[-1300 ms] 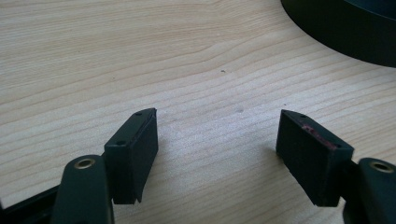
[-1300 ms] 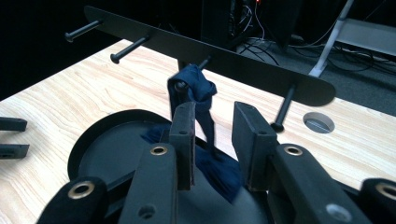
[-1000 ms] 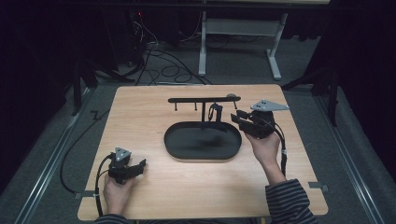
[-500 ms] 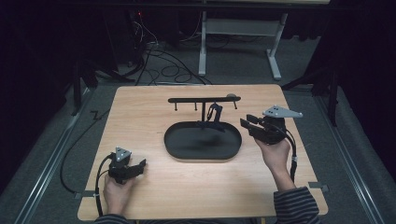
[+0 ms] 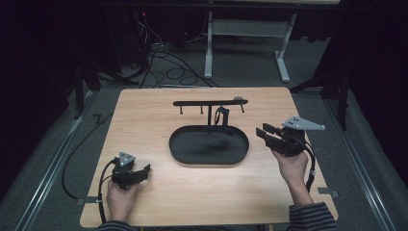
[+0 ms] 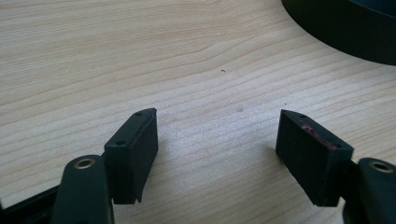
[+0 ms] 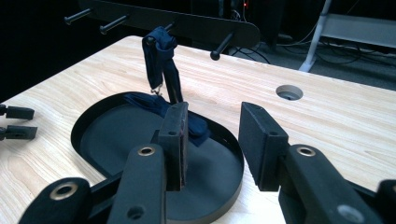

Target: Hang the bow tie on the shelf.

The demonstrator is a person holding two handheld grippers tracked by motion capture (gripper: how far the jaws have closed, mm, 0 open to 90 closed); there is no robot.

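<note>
A black oval tray (image 5: 192, 154) sits mid-desk (image 5: 144, 110). Behind it stands a peg rack (image 5: 210, 103); the left tool (image 5: 143, 171) and right tool (image 5: 263, 132) flank the tray.

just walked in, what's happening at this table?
A person holds a gripper in each hand, both open and empty. The left gripper rests low on the table near its front left corner. The right gripper is raised beside the right end of the black tray, aimed at it. A dark strap hangs from a peg of the rack, its lower end lying in the tray.
</note>
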